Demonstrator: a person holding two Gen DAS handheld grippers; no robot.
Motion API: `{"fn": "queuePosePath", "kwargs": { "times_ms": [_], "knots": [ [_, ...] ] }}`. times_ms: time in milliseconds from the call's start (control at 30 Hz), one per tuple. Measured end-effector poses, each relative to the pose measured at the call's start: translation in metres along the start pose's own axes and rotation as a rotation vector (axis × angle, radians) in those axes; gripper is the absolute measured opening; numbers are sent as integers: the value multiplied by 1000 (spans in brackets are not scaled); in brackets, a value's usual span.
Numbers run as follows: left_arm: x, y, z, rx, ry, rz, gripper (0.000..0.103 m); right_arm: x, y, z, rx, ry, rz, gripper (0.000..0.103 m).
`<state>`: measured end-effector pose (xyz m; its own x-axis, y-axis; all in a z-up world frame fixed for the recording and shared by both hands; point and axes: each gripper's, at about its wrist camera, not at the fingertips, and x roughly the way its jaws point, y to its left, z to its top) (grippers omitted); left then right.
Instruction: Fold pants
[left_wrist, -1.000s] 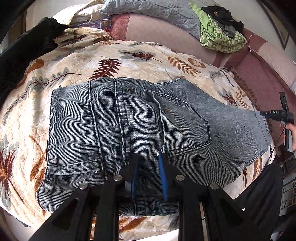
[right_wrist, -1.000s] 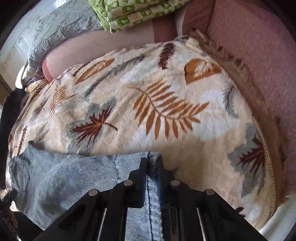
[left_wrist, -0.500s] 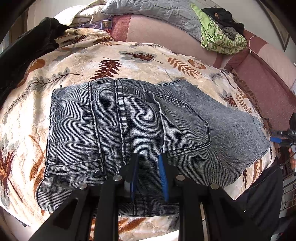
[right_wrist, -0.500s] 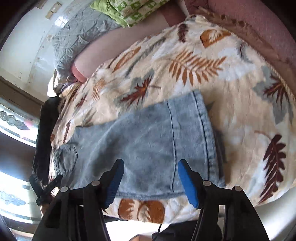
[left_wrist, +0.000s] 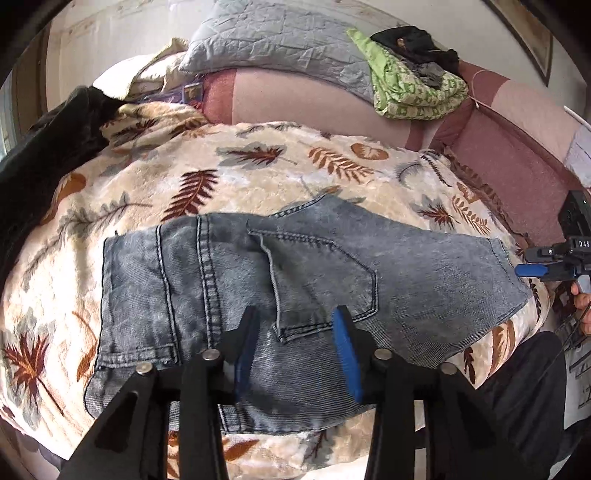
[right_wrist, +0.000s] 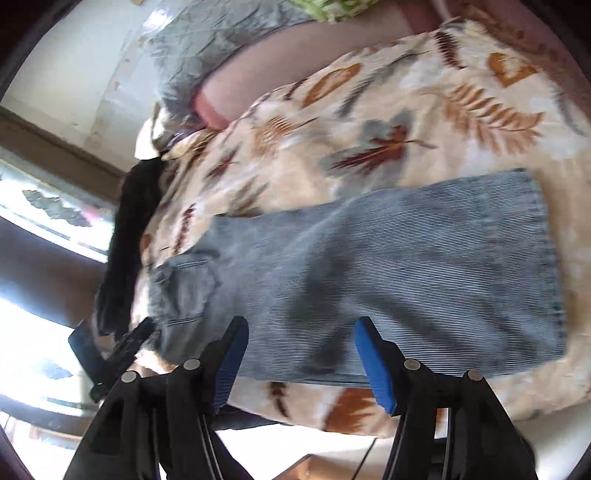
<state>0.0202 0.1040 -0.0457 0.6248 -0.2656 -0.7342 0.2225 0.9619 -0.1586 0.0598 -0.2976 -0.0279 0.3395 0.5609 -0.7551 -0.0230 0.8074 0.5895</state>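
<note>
Jeans (left_wrist: 295, 295) folded flat along the near edge of the leaf-print blanket (left_wrist: 258, 173), waistband toward its left edge; left gripper (left_wrist: 295, 339) spread wide over the back pocket (left_wrist: 321, 280), gripping nothing; right gripper (right_wrist: 299, 354) likewise wide open above the leg

The left tongs (left_wrist: 297, 347) stand parted, blue pads spread with nothing between them. The right tongs (right_wrist: 301, 360) gape wider, likewise gripping nothing. In the left view the right tongs sit far off, a hand (left_wrist: 583, 306) seemingly behind them.
</note>
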Motion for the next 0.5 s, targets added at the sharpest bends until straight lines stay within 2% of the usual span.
{"fn": "queuePosePath", "kwargs": {
  "times_ms": [33, 67, 133, 167, 200, 267, 367, 400, 467, 500],
  "knots": [
    [4, -2, 0, 18, 7, 34, 53, 17, 9, 0, 0, 25, 52, 64],
    [12, -1, -1, 19, 37, 66, 53, 34, 13, 0, -8, 54, 63, 67],
    [34, 11, -10, -22, 136, 93, 53, 74, 8, -10, -32, 152, -64, 68],
    [43, 19, -15, -41, 162, 80, 53, 94, -7, -17, -6, 216, -114, 68],
    [42, 22, -18, -42, 137, 61, 53, 93, -14, -20, 9, 181, -81, 68],
    [36, 20, -18, -25, 120, 59, 53, 75, -13, -17, 59, 172, -51, 68],
    [38, 19, -20, -6, 110, 56, 53, 35, -2, -8, -30, 75, -83, 68],
    [38, 21, -20, -16, 108, 47, 53, 26, -8, -5, -25, 56, -99, 73],
    [37, 26, -19, -38, 110, 26, 53, 21, -41, -6, 52, 73, -179, 80],
    [38, 27, -19, -48, 112, 18, 53, 25, -64, -8, 76, 99, -282, 79]
  ]
}}
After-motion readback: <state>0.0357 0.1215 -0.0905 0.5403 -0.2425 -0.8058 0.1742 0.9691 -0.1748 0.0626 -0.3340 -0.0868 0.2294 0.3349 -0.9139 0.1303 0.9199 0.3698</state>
